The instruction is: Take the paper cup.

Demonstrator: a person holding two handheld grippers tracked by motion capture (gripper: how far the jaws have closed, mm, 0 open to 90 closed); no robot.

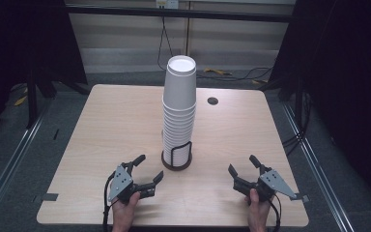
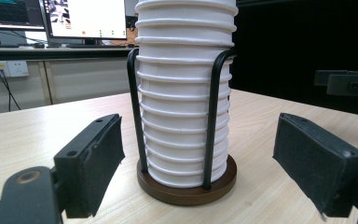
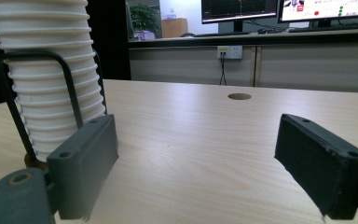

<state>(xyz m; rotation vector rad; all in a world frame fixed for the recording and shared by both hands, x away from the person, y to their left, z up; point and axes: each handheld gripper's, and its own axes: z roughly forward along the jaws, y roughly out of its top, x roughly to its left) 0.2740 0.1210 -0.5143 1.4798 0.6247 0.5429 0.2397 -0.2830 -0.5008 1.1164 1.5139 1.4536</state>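
While both hands rest low at the near edge of the counter (image 1: 101, 125), nothing is held. Left hand-held gripper (image 1: 149, 168): jaws spread wide, nothing between the pads, pointed toward the cup stack (image 1: 178, 111). In the left gripper view its two black jaws stand far apart on either side of the frame, and the stack sits between and beyond them, not touched. Right hand-held gripper (image 1: 244, 164): jaws likewise spread, empty, aimed toward the counter's middle; in the right gripper view bare wood lies between its jaws and the stack stands off to the left side.

Cup stack: tall column of white paper cups, nested upside down, upright, near the counter's centre and somewhat toward the person. Its lower part stands inside a holder (image 1: 177, 157) made of a round dark-brown base (image 2: 186, 189) with black wire hoops (image 2: 213, 116) rising along the sides of the cups. The stack rises well above the hoops.

Small round hole (image 1: 212, 101) in the counter, right of the stack and farther back. Monitors (image 2: 86, 18) show behind in the gripper views.
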